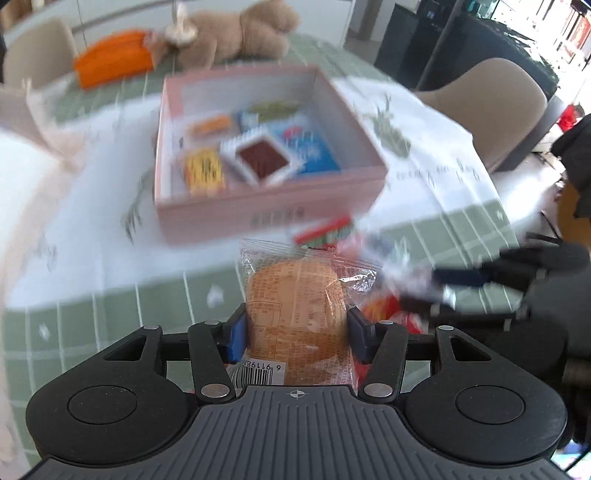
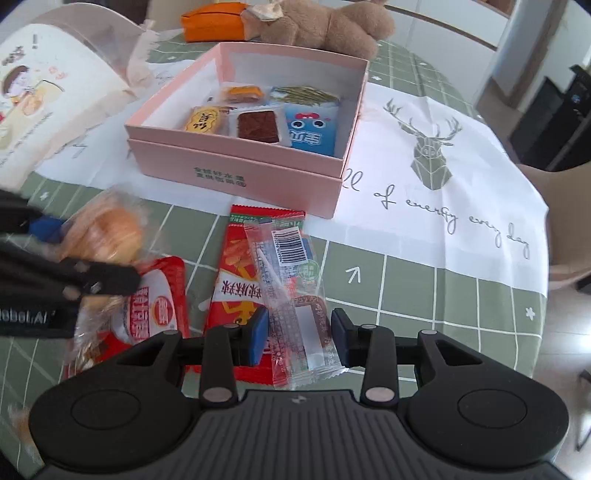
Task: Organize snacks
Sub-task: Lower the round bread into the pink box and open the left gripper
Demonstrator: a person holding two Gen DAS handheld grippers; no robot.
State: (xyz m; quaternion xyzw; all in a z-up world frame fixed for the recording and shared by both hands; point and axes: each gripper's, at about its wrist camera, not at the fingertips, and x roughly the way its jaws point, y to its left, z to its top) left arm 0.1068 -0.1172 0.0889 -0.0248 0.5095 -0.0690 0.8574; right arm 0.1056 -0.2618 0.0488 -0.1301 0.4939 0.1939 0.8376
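The left gripper [image 1: 295,332] is clamping a wrapped bun [image 1: 297,314], its blue pads [image 1: 234,338] pressing both sides of the clear wrapper, barcode end toward the camera. The bun is hanging above the green checked tablecloth [image 1: 92,325], short of the pink box [image 1: 273,206]; the background there is smeared by motion blur.

The right gripper [image 2: 298,338] is standing with its jaws apart, straddling the near end of a clear packet [image 2: 291,288] without touching it as far as can be told. That packet is lying partly across a red packet [image 2: 236,280]. Just left of these a red-and-white pouch [image 2: 159,299] is lying on the cloth, with the bun and left gripper over its far edge.

Beyond them the box is sitting on a white cloth [image 2: 443,206] printed with a deer head. Inside it are lying a blue packet [image 2: 314,129], a dark snack tray [image 2: 258,125], a yellow packet [image 2: 205,120], an orange one [image 2: 243,92] and a green-topped one [image 2: 303,95]. Behind the box are lying a teddy bear [image 2: 325,26] and an orange pouch [image 2: 212,22].
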